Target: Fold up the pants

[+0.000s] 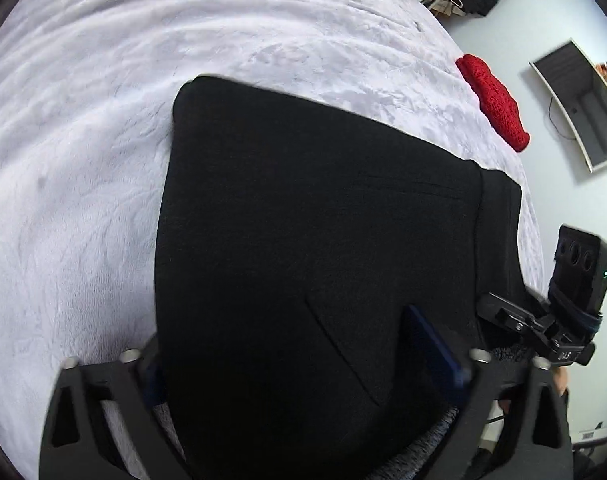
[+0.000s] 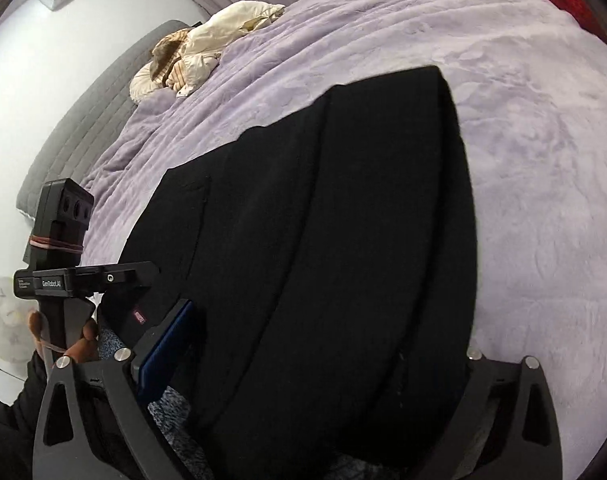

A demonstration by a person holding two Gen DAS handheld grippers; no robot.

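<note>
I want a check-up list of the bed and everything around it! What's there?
Surface: lilac plush blanket covering the bed.
Job's things: black pants lying folded on the blanket, near end between both sets of jaws.
Clutter: red knitted item at the bed's edge; cream bedding bundle at the far end.
Grippers: left gripper and right gripper, jaws wide around the pants; grip not clear.
Cables: thin cord beside a wall frame.
Surroundings: grey headboard, white walls.

Open blanket (image 1: 83,140) around pants (image 1: 303,220)
</note>
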